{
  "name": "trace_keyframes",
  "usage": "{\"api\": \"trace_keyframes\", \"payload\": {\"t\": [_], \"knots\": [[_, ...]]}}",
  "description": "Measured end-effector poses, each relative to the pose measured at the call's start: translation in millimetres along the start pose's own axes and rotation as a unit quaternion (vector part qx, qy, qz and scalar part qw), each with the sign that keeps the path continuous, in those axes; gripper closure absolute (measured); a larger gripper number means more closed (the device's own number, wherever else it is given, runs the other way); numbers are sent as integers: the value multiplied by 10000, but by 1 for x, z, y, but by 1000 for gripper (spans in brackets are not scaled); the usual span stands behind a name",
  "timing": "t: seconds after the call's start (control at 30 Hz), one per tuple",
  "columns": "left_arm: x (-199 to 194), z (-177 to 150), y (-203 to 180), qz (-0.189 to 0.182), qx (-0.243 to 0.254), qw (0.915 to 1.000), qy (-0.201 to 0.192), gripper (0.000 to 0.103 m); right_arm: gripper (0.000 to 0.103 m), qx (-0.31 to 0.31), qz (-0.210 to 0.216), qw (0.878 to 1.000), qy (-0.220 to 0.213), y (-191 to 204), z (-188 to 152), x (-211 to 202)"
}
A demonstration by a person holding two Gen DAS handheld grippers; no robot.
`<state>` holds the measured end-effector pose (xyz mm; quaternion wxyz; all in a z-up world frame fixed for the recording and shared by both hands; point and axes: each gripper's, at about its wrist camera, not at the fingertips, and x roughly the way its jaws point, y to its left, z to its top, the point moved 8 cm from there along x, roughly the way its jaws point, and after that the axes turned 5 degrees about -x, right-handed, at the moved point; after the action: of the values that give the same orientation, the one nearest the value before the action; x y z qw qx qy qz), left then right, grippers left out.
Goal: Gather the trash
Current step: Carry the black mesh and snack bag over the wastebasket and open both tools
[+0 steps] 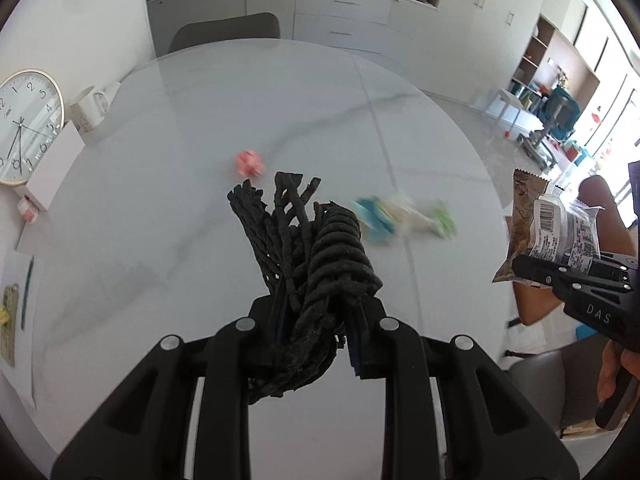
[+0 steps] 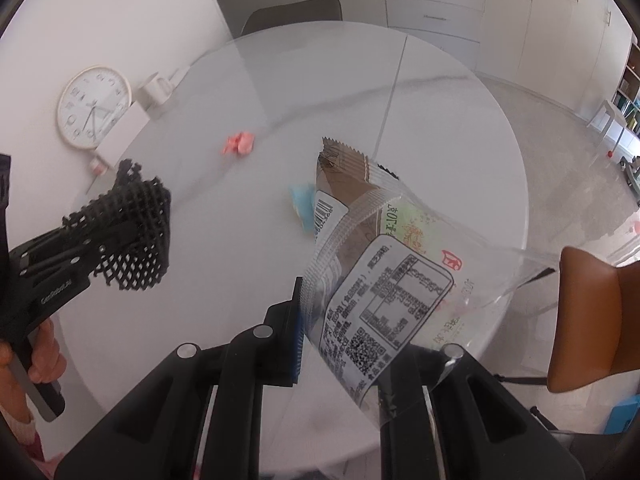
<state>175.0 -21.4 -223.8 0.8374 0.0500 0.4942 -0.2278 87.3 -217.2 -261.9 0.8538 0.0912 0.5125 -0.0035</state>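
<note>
My left gripper is shut on a bundle of black foam netting, held above the round white marble table. My right gripper is shut on empty snack wrappers, one brown and one clear with printed labels. Each wrist view shows the other gripper: the right gripper at the right edge, the left gripper at the left edge. A crumpled pink paper lies mid-table. Blurred blue, white and green wrappers lie near it; only the blue wrapper shows behind the held ones.
A wall clock, a white mug and a white box stand at the table's left side, with papers nearer. A grey chair is at the far side, a brown chair at the right.
</note>
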Motion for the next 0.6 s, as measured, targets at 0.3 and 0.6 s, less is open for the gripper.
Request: {"api": "trace_keyframes", "payload": {"t": [0.3,0.6], "knots": [[-20,-72,-93,-268,227,9989,305,78,87,-154,290,9992,210,-35,-101,-45],[-8,-164,-186,-739,670,9901,990,78,86,-124,353,9987,360,-74,-160,-68]]}}
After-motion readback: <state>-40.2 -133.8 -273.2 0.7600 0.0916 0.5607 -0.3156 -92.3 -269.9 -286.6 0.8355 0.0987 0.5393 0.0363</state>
